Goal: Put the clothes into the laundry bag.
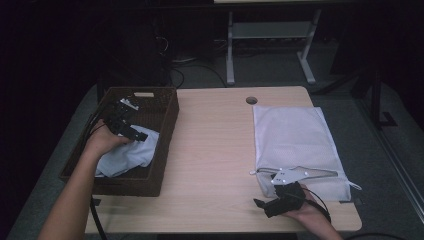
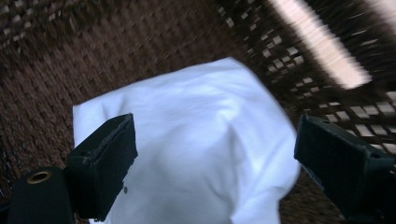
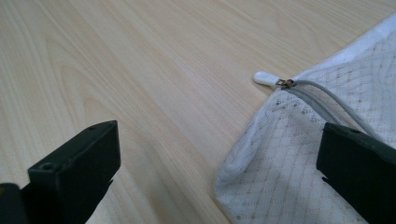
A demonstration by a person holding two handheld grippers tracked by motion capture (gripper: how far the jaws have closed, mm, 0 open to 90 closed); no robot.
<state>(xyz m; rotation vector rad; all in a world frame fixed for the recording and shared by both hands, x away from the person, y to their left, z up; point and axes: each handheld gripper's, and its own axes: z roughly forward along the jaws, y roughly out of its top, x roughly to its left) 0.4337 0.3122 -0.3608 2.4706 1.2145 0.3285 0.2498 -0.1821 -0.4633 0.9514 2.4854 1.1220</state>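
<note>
A pale blue-white cloth (image 1: pixel 125 156) lies crumpled in a dark woven basket (image 1: pixel 162 150) at the table's left. My left gripper (image 1: pixel 131 131) hangs just above it, open, and in the left gripper view its jaws stand wide on either side of the cloth (image 2: pixel 201 149) without touching it. A white mesh zip bag (image 1: pixel 295 145) lies flat at the right, with its zip pull (image 3: pixel 267 78) at the near left corner and the zip partly undone. My right gripper (image 1: pixel 265 205) hovers open near the table's front edge, by that corner of the bag (image 3: pixel 299 177).
The wooden table (image 1: pixel 215 150) has a round cable hole (image 1: pixel 251 100) at the back. Bare wood lies between the basket and the bag. The basket's weave (image 2: pixel 70 56) surrounds the cloth. Behind the table stand a desk frame (image 1: pixel 270 45) and cables on the floor.
</note>
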